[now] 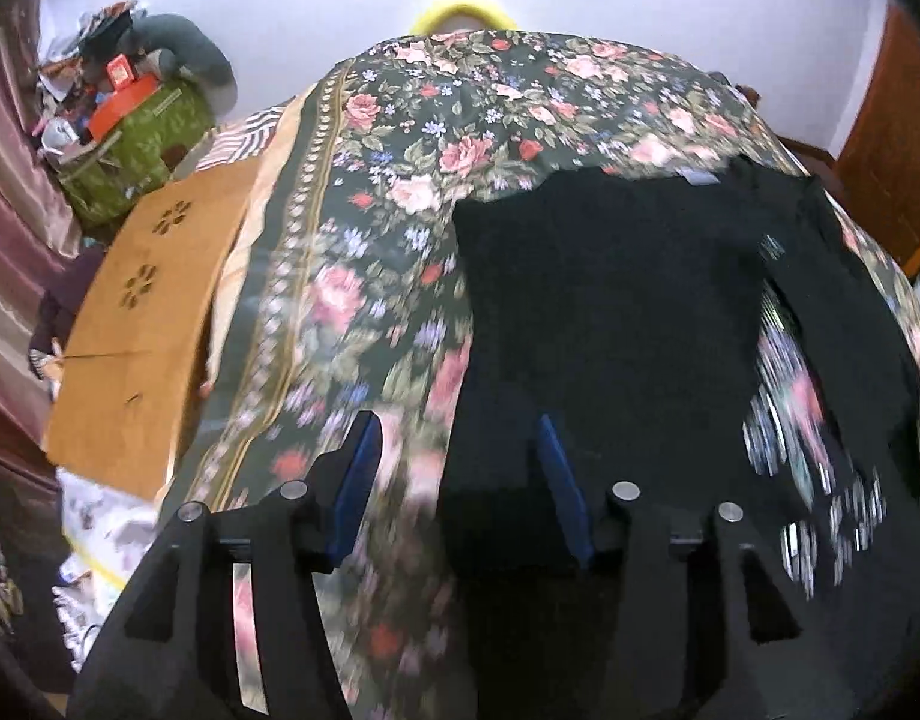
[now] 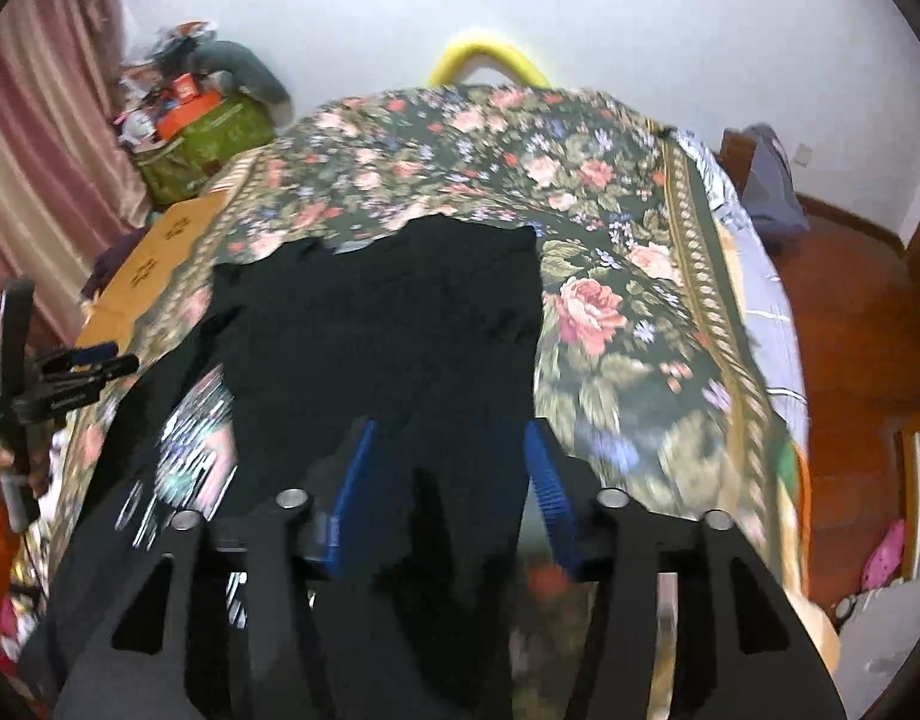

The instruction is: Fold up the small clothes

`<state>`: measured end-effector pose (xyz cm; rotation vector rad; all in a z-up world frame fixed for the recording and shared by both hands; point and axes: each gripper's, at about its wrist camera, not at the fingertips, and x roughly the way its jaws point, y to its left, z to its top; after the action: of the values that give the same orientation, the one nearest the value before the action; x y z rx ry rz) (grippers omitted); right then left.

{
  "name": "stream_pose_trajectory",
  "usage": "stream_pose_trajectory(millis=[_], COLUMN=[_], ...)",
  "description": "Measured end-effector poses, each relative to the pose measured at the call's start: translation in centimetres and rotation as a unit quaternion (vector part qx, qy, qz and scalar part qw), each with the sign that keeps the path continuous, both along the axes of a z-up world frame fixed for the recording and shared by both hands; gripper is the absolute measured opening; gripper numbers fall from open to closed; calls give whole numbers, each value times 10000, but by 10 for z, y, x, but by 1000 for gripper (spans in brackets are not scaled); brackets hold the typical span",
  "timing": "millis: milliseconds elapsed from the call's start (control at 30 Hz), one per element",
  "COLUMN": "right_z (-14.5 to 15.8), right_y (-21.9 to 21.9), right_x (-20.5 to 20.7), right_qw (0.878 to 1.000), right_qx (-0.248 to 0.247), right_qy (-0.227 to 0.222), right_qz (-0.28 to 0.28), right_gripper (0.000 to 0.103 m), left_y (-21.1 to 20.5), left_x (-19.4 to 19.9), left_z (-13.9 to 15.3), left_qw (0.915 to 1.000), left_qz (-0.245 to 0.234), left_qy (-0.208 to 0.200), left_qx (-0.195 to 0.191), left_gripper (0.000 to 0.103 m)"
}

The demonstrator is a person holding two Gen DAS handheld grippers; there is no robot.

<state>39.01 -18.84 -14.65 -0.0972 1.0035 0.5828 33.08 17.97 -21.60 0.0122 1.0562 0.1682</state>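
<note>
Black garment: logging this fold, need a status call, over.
Left gripper open, holding nothing. Right gripper open, holding nothing. Black garment lies spread on the floral bedspread, one strip trailing aside. Nothing in the way.

Two fisheye views, one per handheld gripper, each looking fwd along own fingers and tilted steeply down. Left wrist cam: close above dark floral-print bedspread (image 1: 399, 192), black flat-laid garment (image 1: 610, 300) filling centre-right, brown cardboard sheet w/ flower cut-outs (image 1: 147, 324) at left edge. Right wrist cam: same heading, similar closeness, garment (image 2: 399, 324) centre-left, red-brown wood floor (image 2: 850, 330) at right; left gripper (image 2: 108, 360) visible at far left. Shared: bedspread (image 2: 610, 276), garment, cardboard (image 2: 159, 252), yellow curved tube (image 2: 490, 60) by far white wall, green cluttered box (image 2: 207, 144).
</note>
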Motion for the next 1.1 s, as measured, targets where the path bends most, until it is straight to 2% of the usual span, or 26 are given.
stream_pose_trajectory(millis=[67,133,267,433,667,700,767,800,833,867,933,1000,1067,1100], right_z=[7,10,4,-29,-81,-86,-94,-97,-99,-101,-98,-93,-88,-84], right_y=[-5,-12,-26,-46,-69,-70,-71,-70,-68,-65,-57,-51,-45,-43], right_x=[-23,-47,-79,-110,-134,-136,-136,-136,-136,-135,-135,-133,-130,-128], right_qw=[9999,9997,9997,9983,9889,9877,9849,9839,9835,9842,9866,9884,9902,9915], right_qx=[-112,-149,-140,-98,270,367,581,681,735,742,753,747,733,702], right_qy=[-78,-97,38,554,1433,1486,1572,1587,1589,1544,1406,1293,1169,1083], right_qz=[98,172,198,118,-273,-330,-434,-456,-454,-446,-355,-275,-191,-147], right_gripper=[58,59,59,59,59,59,59,59,59,58,47,22,10,9], left_y=[-3,-5,-12,-15,-21,-24,-28,-29,-30,-32,-37,-40,-41,-40], left_x=[-25,-46,-92,-135,-163,-165,-168,-171,-171,-171,-169,-167,-161,-156], left_z=[4,5,-4,-23,-23,-24,-24,-24,-23,-22,-20,-18,-14,-10], left_qw=[10000,9999,9992,9951,9894,9890,9877,9861,9841,9826,9827,9840,9886,9916], left_qz=[-58,-74,-62,142,356,297,197,155,74,-2,-85,-144,-157,-106], left_qy=[56,106,356,744,621,616,575,553,550,544,518,463,380,298], left_qx=[-35,-87,-197,-631,-1260,-1311,-1438,-1560,-1685,-1779,-1777,-1713,-1450,-1254], left_gripper=[55,59,60,61,62,60,47,36,21,17,6,4,4,3])
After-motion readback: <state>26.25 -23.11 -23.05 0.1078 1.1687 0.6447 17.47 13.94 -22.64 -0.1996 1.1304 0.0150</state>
